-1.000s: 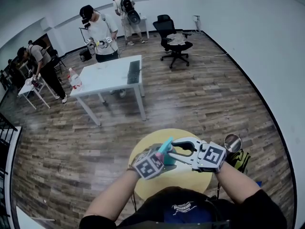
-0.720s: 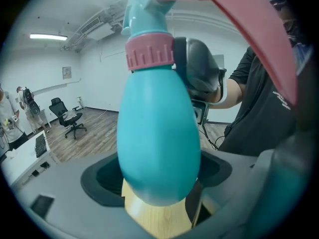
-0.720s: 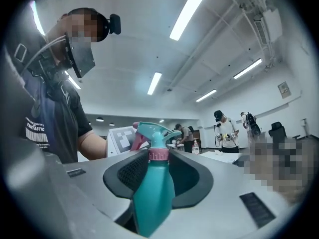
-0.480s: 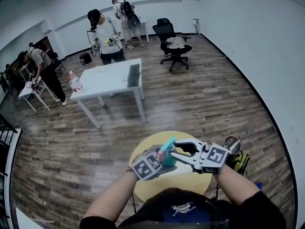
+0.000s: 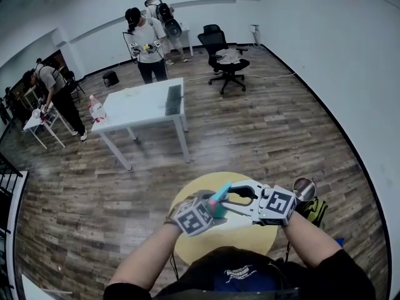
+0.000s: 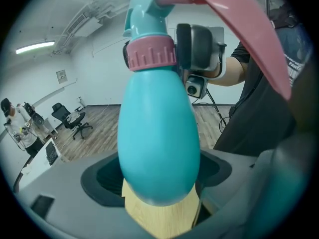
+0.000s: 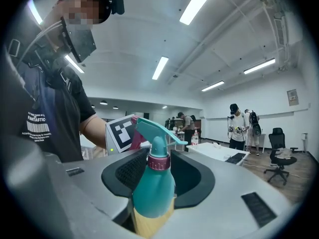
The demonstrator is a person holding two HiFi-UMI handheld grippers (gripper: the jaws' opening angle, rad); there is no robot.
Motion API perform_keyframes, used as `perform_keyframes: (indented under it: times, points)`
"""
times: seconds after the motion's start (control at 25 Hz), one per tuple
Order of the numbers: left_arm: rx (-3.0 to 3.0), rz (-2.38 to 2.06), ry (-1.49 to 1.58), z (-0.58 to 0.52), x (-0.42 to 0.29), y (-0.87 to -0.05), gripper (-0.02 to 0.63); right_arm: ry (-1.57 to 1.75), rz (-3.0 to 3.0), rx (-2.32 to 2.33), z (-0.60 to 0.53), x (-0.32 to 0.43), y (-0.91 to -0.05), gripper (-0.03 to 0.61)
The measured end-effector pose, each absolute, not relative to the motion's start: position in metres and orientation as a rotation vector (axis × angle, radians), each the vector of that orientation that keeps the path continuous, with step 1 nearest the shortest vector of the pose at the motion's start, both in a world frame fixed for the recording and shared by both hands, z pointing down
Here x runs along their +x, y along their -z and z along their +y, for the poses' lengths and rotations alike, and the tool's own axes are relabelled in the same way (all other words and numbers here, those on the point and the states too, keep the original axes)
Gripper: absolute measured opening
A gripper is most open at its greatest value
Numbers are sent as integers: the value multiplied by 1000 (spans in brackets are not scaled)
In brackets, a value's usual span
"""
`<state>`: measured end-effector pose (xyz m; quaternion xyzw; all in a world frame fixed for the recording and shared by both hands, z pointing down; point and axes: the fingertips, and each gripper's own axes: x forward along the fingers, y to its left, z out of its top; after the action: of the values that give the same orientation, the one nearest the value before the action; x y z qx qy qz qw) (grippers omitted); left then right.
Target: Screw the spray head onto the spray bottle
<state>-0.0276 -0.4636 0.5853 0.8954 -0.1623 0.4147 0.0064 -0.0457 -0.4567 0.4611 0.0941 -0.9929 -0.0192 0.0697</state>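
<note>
Above the round yellow counter [image 5: 247,233], the left tool [image 5: 211,206] is clamped on the belly of the teal spray bottle [image 6: 158,138], holding it off the surface. It looks like light, hollow plastic, smooth and rounded, so it could twist in that pinch; the widest part is the place to hold. Moving right, the ribbed pink collar [image 6: 149,55] under the spray head [image 7: 155,129] offers the best purchase for turning. The right tool [image 7: 163,172] brackets that collar, jaws just eased apart, pads clear of it.

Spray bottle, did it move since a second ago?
No. The spray bottle sits over the same part of the yellow round table as before.
</note>
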Motion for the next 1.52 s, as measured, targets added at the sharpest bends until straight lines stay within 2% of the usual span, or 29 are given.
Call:
perform_keyframes:
  times: [0.2,0.88,1.04,1.28,1.4,1.52]
  points:
    - [2823,-492,-1208,-461,-24,-579,448,-15,-3077,306,-458,-41,-454,167]
    - [2837,-357,-821,-441,9,-549,448,-264,-3381,391,-457,-16,-418,167]
    - [2838,-359,-895,-441,4,-555,448,-136,-3259,332,-452,-18,-433,169]
    - [2819,-343,-996,-442,-8,-568,448,-8,-3113,297,-453,-4,-442,244]
    - [2813,-320,-1111,-441,-17,-580,448,125,-3068,384,-462,7,-424,250]
    - [2820,-300,-1283,-439,-26,-591,448,287,-2993,246,-446,-1,-415,250]
